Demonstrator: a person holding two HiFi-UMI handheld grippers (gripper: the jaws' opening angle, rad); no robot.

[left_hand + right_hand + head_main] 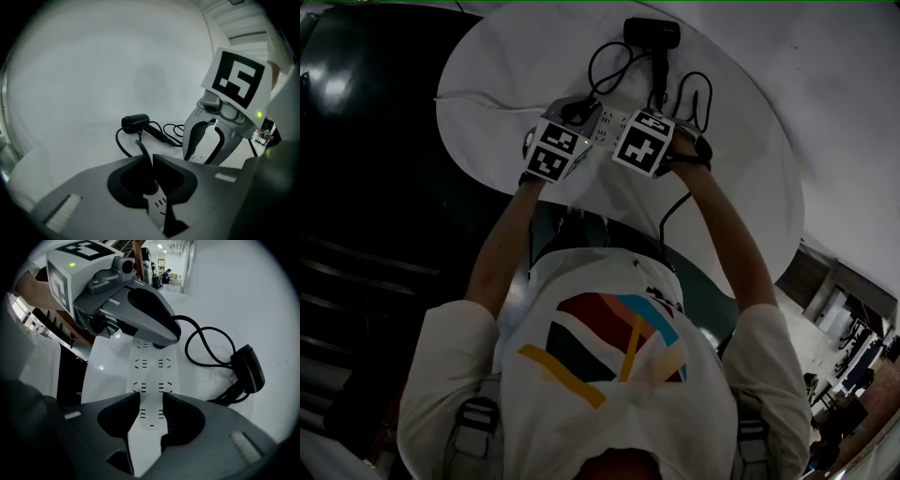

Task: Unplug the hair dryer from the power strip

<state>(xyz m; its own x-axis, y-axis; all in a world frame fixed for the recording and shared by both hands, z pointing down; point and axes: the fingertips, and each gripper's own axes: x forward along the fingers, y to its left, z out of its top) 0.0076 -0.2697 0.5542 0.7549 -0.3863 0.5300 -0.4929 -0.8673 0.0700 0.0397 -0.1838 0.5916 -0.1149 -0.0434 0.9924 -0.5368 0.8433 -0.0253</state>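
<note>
A black hair dryer [652, 33] lies at the far side of the round white table [487, 66], with its cord [201, 341] looping back to a white power strip [151, 366]. My left gripper [149, 161] is shut on the dryer's black plug [149, 186], which sits in a socket at one end of the strip. My right gripper [150, 397] points straight down at the other end. Its jaws stand apart, with the fingertips [165, 401] over the strip's top face. Both marker cubes hide most of the strip [605, 125] in the head view.
The strip's white lead [487, 105] runs left across the table. A black cable [675, 211] hangs over the near edge by my right arm. A dark floor lies beyond the table's left rim. Furniture stands far off at the lower right.
</note>
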